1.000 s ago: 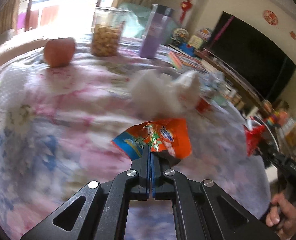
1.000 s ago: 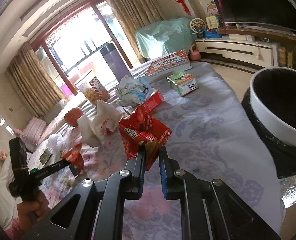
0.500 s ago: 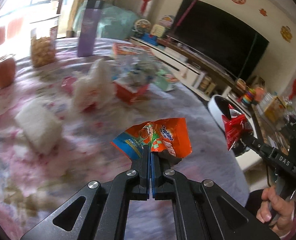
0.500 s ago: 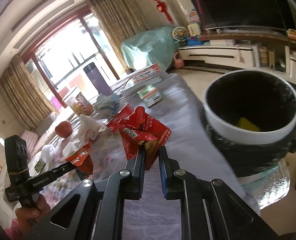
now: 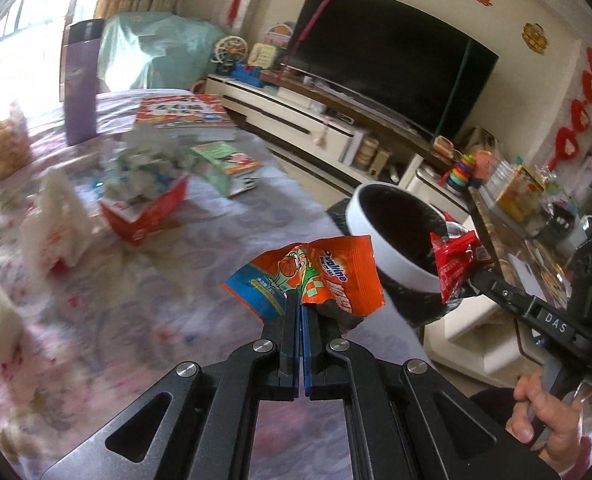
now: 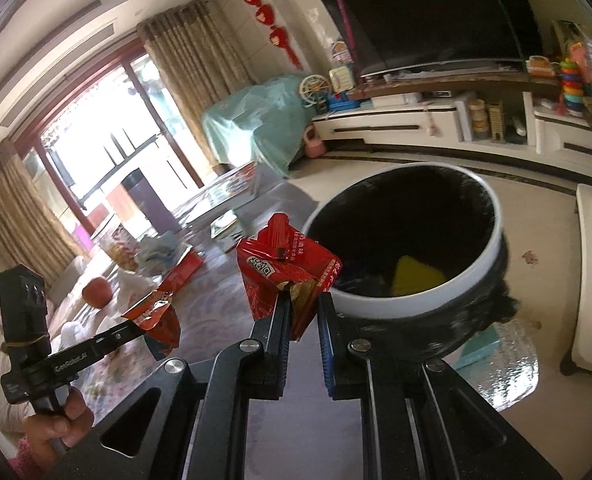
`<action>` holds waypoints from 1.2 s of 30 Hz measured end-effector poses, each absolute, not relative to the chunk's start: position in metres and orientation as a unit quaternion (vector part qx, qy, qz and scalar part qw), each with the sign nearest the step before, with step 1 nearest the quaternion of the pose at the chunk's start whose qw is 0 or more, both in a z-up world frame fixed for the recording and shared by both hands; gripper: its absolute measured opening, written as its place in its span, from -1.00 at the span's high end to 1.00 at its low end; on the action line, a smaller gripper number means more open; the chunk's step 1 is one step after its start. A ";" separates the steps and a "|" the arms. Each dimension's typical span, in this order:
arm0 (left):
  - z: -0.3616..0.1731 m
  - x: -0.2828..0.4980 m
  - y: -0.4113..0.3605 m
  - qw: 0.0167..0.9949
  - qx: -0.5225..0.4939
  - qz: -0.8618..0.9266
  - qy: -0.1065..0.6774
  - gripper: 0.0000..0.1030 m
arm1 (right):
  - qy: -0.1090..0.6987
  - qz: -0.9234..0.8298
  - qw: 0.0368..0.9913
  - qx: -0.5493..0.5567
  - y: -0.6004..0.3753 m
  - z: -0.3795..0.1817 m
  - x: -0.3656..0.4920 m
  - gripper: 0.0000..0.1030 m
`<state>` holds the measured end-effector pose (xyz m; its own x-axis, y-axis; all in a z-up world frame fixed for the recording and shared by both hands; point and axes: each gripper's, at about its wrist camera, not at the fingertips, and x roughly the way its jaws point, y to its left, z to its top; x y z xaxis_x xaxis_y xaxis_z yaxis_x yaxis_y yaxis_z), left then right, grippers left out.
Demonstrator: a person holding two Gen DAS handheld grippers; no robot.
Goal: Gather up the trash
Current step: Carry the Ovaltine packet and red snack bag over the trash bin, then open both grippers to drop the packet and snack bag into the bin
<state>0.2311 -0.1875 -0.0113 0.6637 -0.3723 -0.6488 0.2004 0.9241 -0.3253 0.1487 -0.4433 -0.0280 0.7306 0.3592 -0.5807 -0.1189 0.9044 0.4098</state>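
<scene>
The crinkled orange foil snack wrapper (image 5: 332,280) is pinched in the left gripper (image 5: 302,312); the crumpled red foil packet (image 6: 284,276) is clamped in the right gripper (image 6: 303,308), both angled down beside the white-rimmed black-lined bin (image 6: 492,240).

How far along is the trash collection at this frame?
Done: a yellow scrap already lies in the bin. In hand: left gripper clamps an orange wrapper, right gripper a red wrapper, both near the bin. Left: red carton and crumpled tissues on the table.

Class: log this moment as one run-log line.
left gripper: shut on orange wrapper | right gripper: shut on red wrapper | bin: beside both
</scene>
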 end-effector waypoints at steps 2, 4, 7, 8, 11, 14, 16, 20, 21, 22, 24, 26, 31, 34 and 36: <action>-0.012 0.238 -0.195 0.904 -0.111 -0.163 0.379 1.00 | 0.342 0.124 0.914 0.178 -0.449 -0.028 0.150 0.75; -0.012 0.246 -0.203 0.903 -0.108 -0.170 0.380 1.00 | 0.340 0.119 0.915 0.180 -0.455 -0.028 0.151 0.75; -0.012 0.256 -0.218 0.901 -0.105 -0.177 0.381 1.00 | 0.338 0.112 0.916 0.183 -0.465 -0.028 0.154 0.75; -0.012 0.260 -0.222 0.901 -0.103 -0.179 0.381 1.00 | 0.337 0.110 0.917 0.185 -0.469 -0.028 0.154 0.75; -0.010 0.271 -0.233 0.900 -0.099 -0.187 0.380 1.00 | 0.335 0.101 0.917 0.189 -0.477 -0.027 0.157 0.75; -0.009 0.284 -0.245 0.900 -0.093 -0.194 0.379 1.00 | 0.336 0.094 0.918 0.189 -0.486 -0.027 0.161 0.75; -0.008 0.293 -0.252 0.899 -0.091 -0.198 0.379 1.00 | 0.338 0.088 0.918 0.189 -0.492 -0.027 0.165 0.75; -0.008 0.305 -0.265 0.899 -0.086 -0.204 0.378 1.00 | 0.342 0.079 0.917 0.191 -0.500 -0.029 0.172 0.75; -0.008 0.309 -0.269 0.898 -0.084 -0.206 0.379 1.00 | 0.343 0.079 0.916 0.192 -0.502 -0.029 0.174 0.75; -0.009 0.312 -0.272 0.898 -0.082 -0.208 0.378 1.00 | 0.343 0.078 0.916 0.192 -0.504 -0.029 0.176 0.75; -0.009 0.321 -0.280 0.898 -0.076 -0.210 0.379 1.00 | 0.346 0.076 0.916 0.190 -0.505 -0.029 0.181 0.75; -0.010 0.327 -0.287 0.897 -0.073 -0.212 0.381 1.00 | 0.348 0.076 0.915 0.189 -0.507 -0.029 0.186 0.75; -0.011 0.344 -0.303 0.895 -0.066 -0.216 0.386 1.00 | 0.351 0.072 0.915 0.185 -0.513 -0.030 0.195 0.75; -0.013 0.354 -0.311 0.894 -0.061 -0.217 0.388 1.00 | 0.354 0.069 0.914 0.184 -0.516 -0.032 0.201 0.74; -0.015 0.361 -0.317 0.892 -0.058 -0.218 0.392 1.00 | 0.357 0.066 0.913 0.185 -0.518 -0.033 0.204 0.74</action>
